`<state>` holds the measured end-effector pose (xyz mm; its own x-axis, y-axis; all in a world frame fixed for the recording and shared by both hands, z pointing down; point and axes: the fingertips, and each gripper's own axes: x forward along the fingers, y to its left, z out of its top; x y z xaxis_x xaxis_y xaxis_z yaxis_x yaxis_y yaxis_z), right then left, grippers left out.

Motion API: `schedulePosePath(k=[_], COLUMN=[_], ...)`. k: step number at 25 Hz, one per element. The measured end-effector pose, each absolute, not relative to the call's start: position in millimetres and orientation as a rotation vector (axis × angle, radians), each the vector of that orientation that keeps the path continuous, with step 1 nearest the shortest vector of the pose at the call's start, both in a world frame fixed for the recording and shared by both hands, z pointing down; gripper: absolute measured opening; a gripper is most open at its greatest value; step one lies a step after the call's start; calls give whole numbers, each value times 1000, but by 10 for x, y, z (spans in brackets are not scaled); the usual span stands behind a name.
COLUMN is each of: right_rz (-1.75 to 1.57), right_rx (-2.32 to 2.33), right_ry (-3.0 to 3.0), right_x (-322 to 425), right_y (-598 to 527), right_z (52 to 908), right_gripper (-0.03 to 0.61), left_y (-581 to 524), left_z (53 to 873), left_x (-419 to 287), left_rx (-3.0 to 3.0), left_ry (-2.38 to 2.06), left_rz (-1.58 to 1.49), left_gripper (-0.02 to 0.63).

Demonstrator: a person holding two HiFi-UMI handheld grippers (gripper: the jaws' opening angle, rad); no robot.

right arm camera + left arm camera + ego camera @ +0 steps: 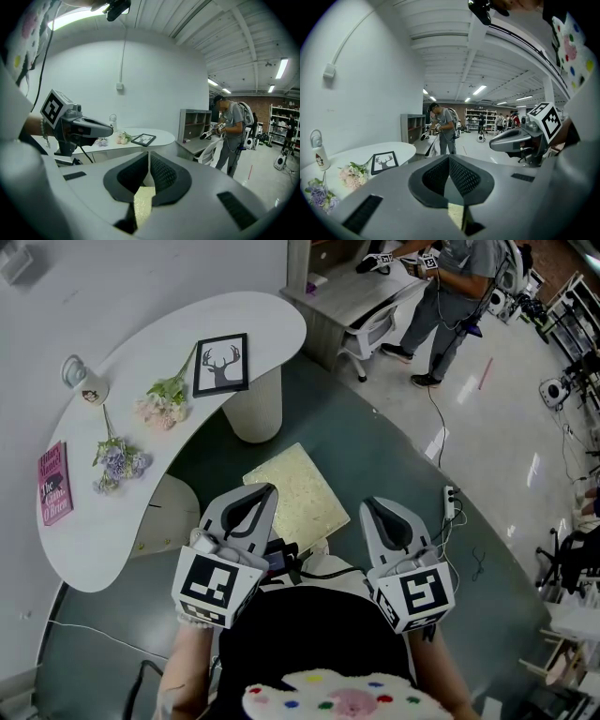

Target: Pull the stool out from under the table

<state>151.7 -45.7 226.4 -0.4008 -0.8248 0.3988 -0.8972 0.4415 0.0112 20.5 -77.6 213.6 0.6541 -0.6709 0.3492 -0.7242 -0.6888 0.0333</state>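
Note:
The stool [289, 491] has a square, pale yellow speckled seat. It stands on the dark floor just off the inner curve of the white table [84, 549], and most of the seat shows. My left gripper [255, 493] hovers over the seat's near left corner, jaws shut and empty. To the right of the seat my right gripper [382, 510] is also shut on nothing. A sliver of the seat shows below the closed jaws of the left gripper [449, 157] and of the right gripper [149, 153]. Both are held side by side close to the person's body.
On the table lie a framed deer picture [221, 364], two flower bunches [164, 404], a pink book [54, 482] and a small bottle [84, 382]. Two round table legs [255, 407] flank the stool. A power strip [451, 502] lies on the floor; a person [455, 292] stands at a far desk.

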Motion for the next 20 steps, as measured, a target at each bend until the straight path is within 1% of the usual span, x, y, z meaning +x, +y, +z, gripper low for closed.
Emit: schedulePosePath(k=[20], right_rz=[330], right_rx=[1488], right_ry=[-2323], right_x=[1577], right_y=[-457], right_z=[2311], right_gripper=[41], left_y=[-835], left_z=[2161], left_x=[249], left_rx=[2700], left_ry=[-1132], left_rz=[475], left_gripper=[17])
